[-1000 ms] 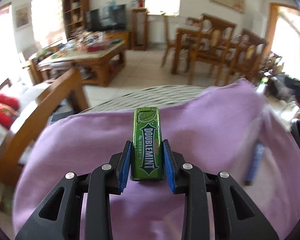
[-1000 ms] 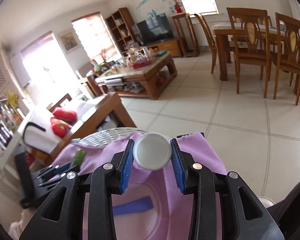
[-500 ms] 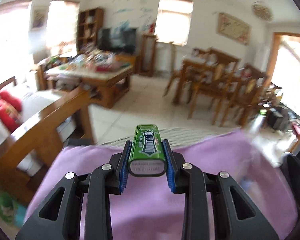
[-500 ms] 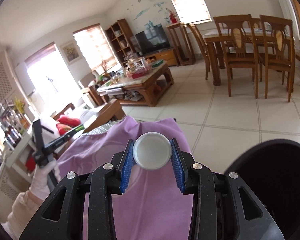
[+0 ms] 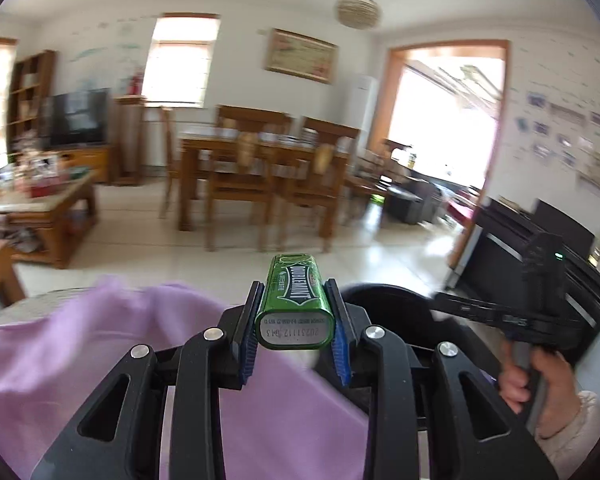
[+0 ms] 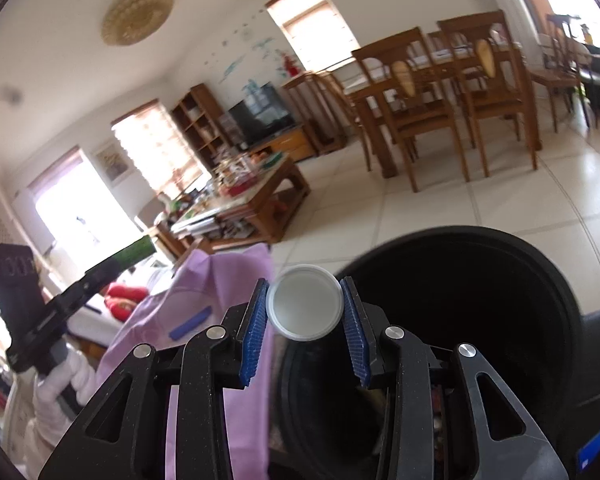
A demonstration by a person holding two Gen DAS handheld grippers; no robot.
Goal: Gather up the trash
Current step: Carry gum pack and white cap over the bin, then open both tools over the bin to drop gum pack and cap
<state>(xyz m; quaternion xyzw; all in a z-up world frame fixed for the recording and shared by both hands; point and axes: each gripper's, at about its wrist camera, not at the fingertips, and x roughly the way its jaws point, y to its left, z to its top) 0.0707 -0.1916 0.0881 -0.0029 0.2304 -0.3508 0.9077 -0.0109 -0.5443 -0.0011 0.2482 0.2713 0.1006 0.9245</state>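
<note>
My left gripper (image 5: 294,322) is shut on a green Doublemint gum tin (image 5: 295,308) and holds it above the purple cloth (image 5: 100,360), at the edge of the black trash bin (image 5: 396,304). My right gripper (image 6: 305,316) is shut on a white plastic lid (image 6: 305,307) and holds it over the near-left rim of the black bin (image 6: 480,280). The left gripper with the green tin (image 6: 136,254) shows at the left of the right wrist view. A blue strip (image 6: 190,323) lies on the cloth (image 6: 220,292).
The bin's inside is dark, with some trash low down (image 6: 436,420). A wooden coffee table (image 5: 40,208) with clutter, a dining table with chairs (image 5: 260,168) and a black piano (image 5: 540,248) stand on the tiled floor. A white woven surface (image 5: 32,300) lies under the cloth.
Both grippers have swung right, from over the purple cloth toward the black bin, each still shut on its object. The bin now fills the right wrist view's lower right.
</note>
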